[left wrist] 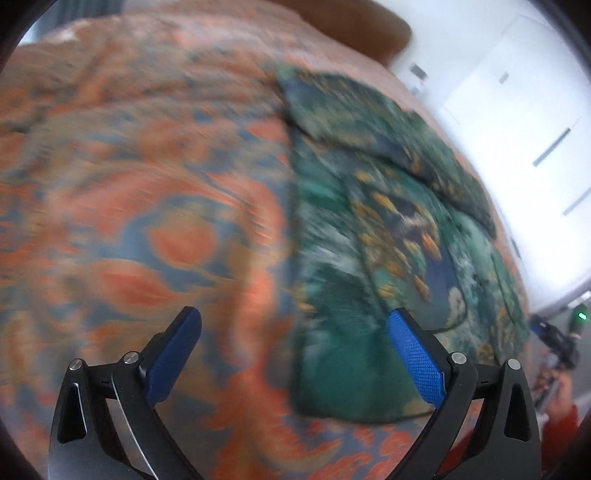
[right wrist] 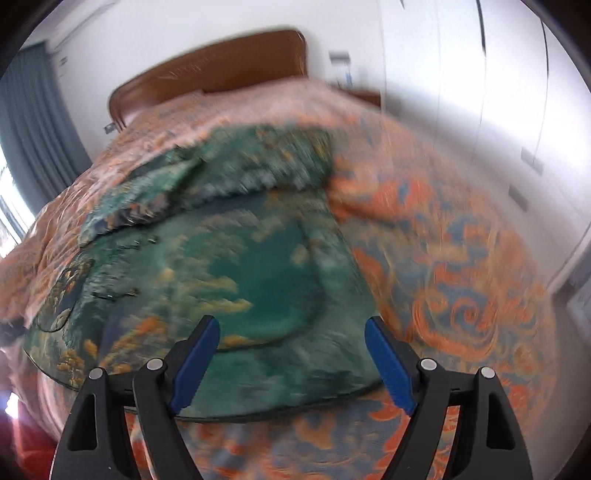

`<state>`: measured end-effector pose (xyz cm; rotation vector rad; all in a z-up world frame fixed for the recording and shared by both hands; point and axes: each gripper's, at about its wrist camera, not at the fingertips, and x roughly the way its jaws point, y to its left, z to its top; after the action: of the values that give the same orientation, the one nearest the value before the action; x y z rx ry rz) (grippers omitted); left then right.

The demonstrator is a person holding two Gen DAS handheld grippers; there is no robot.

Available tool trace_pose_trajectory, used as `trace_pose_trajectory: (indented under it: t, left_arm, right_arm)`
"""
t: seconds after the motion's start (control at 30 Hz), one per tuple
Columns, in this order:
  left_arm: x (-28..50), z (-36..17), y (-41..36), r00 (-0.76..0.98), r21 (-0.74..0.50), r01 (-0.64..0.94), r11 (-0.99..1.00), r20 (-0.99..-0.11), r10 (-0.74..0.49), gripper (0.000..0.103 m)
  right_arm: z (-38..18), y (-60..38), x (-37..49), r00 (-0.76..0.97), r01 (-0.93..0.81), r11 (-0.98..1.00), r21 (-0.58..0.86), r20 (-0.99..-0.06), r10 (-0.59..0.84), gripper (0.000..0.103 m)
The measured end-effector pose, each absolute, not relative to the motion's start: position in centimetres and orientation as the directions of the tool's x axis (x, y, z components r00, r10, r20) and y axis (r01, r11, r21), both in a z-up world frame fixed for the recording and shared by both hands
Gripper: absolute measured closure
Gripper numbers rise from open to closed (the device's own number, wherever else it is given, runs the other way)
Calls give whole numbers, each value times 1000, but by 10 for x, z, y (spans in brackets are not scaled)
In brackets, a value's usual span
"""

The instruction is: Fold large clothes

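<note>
**Both claws open above a green garment on the bed**

The left claw (left wrist: 295, 332) hangs over the bed with its two blue pads spread wide and nothing between them. Under and ahead of it lies the bedspread (left wrist: 129, 203), a cloth of orange and grey-blue swirls, blurred across most of the left wrist view. The green garment (left wrist: 388, 240) lies to the right of this claw and ahead of it; its near left corner reaches in behind the right-hand pad (left wrist: 417, 362). The garment is dark green with patches of teal, white and yellow-orange, and its far end carries a flap folded over on top of the rest. Beyond the bed on that side stand white wardrobe doors (left wrist: 517, 110) with slim handles, and a brown headboard (left wrist: 354, 29) shows at the far end. At the lower right edge of the same view there is a bit of orange-red sleeve (left wrist: 561, 424) below a dark device with a green light; what it is cannot be told.

The right claw (right wrist: 291, 339) also stands wide open and holds nothing. The garment (right wrist: 240, 277) lies straight ahead of it and spreads off to its left, with the near hem running across just behind both pads. The folded-over flap lies across the far end. To the right of the claw the bedspread (right wrist: 461, 277) is bare. Farther ahead the headboard (right wrist: 214, 74) stands against a white wall, a grey curtain (right wrist: 33, 129) hangs to the far left, and wardrobe doors (right wrist: 480, 110) stand to the right.
</note>
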<state>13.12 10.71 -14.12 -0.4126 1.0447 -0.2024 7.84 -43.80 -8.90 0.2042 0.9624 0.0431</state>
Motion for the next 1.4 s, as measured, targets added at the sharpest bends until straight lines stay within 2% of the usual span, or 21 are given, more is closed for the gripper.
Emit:
trace_pose_trajectory:
  t: [0.1, 0.2, 0.27, 0.4, 0.63, 0.7, 0.73, 0.77, 0.8, 0.83, 0.87, 0.9, 0.93, 1.0, 1.2, 1.4]
  left_arm:
    - [143, -156, 83, 434, -434, 5, 901, -811, -393, 2]
    - [147, -160, 71, 422, -408, -10, 913, -829, -366, 3]
    - [146, -158, 65, 412, -418, -12, 909, -830, -376, 8]
    - [140, -154, 56, 402, -380, 9, 925, -846, -351, 12]
    - [137, -162, 47, 392, -366, 13, 931, -854, -341, 6]
    - [135, -164, 43, 391, -365, 12, 931, -855, -340, 14]
    - [137, -162, 42, 385, -372, 22, 928, -853, -352, 31]
    - [137, -160, 38, 375, -376, 38, 926, -853, -362, 53]
    - [135, -158, 36, 373, -375, 53, 926, -853, -366, 63]
    - [134, -155, 33, 373, -371, 65, 926, -852, -367, 78]
    - [132, -151, 32, 377, -361, 66, 930, -854, -358, 86]
    - [132, -147, 33, 377, -366, 65, 928, -852, -363, 88]
    - [131, -141, 35, 380, -382, 62, 922, -845, -376, 90]
    - [125, -130, 42, 388, -406, 59, 912, -832, -396, 92]
    - [86, -110, 57, 392, -416, 79, 906, -823, -412, 92]
    - [17, -119, 66, 315, -399, 79, 913, -859, -403, 92]
  right_arm:
    - [-113, -451, 92, 503, 41, 947, 319, -825, 257, 20]
    - [-125, -449, 106, 485, 5, 948, 318, -830, 276, 20]
    - [-136, -447, 117, 435, -7, 946, 324, -851, 295, 20]
    - [-134, -444, 125, 420, -31, 982, 184, -889, 180, 20]
    - [-126, -465, 124, 425, -33, 990, 137, -895, 138, 18]
    - [-141, -471, 130, 356, -39, 978, 206, -911, 207, 18]
    - [-148, -471, 132, 331, -42, 968, 249, -910, 248, 18]
    - [-152, -469, 132, 312, -51, 953, 299, -902, 299, 18]
    - [-153, -465, 131, 299, -63, 937, 344, -889, 346, 26]
    - [-151, -457, 129, 297, -85, 931, 354, -883, 363, 54]
    - [-150, -450, 127, 295, -107, 930, 351, -882, 367, 68]
    - [-146, -442, 126, 296, -129, 930, 343, -882, 367, 78]
    - [-140, -432, 125, 307, -140, 941, 309, -890, 338, 83]
    - [-129, -421, 123, 314, -146, 947, 285, -895, 317, 87]
    - [-78, -413, 96, 377, -182, 904, 387, -822, 427, 90]
    - [-84, -431, 34, 323, -142, 873, 466, -812, 486, 90]
